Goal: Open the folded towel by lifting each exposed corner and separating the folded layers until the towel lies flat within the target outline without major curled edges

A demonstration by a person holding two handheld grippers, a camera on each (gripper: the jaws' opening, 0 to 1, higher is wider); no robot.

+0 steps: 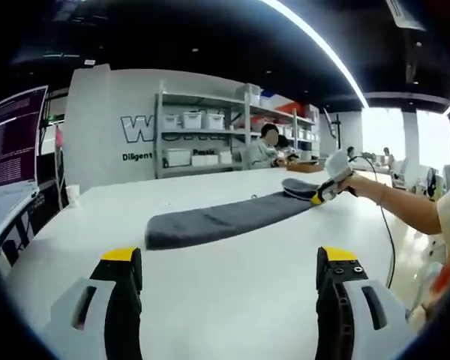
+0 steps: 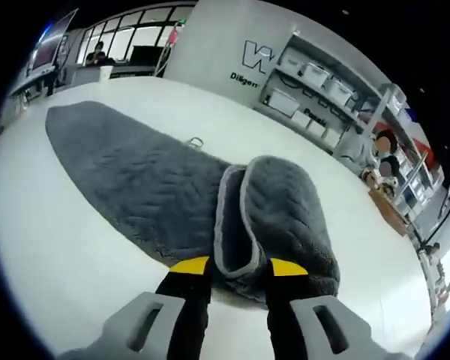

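A long grey quilted towel (image 1: 225,217) lies stretched across the white table (image 1: 232,300). Its far end is folded back over itself into a thick flap (image 2: 285,217). My right gripper (image 2: 238,266) is shut on the light hem of that flap, one yellow-tipped jaw on each side of the hem. In the left gripper view the right gripper (image 1: 324,192) shows at the towel's far right end, held by a person's hand. My left gripper (image 1: 229,259) hovers over bare table short of the towel's near end, jaws wide open and holding nothing.
Shelves with white bins (image 1: 202,139) line the back wall, and a person sits near them (image 1: 264,150). A paper cup (image 1: 73,195) stands at the table's left edge beside a screen (image 1: 11,142). A cable (image 1: 386,232) trails from the right gripper.
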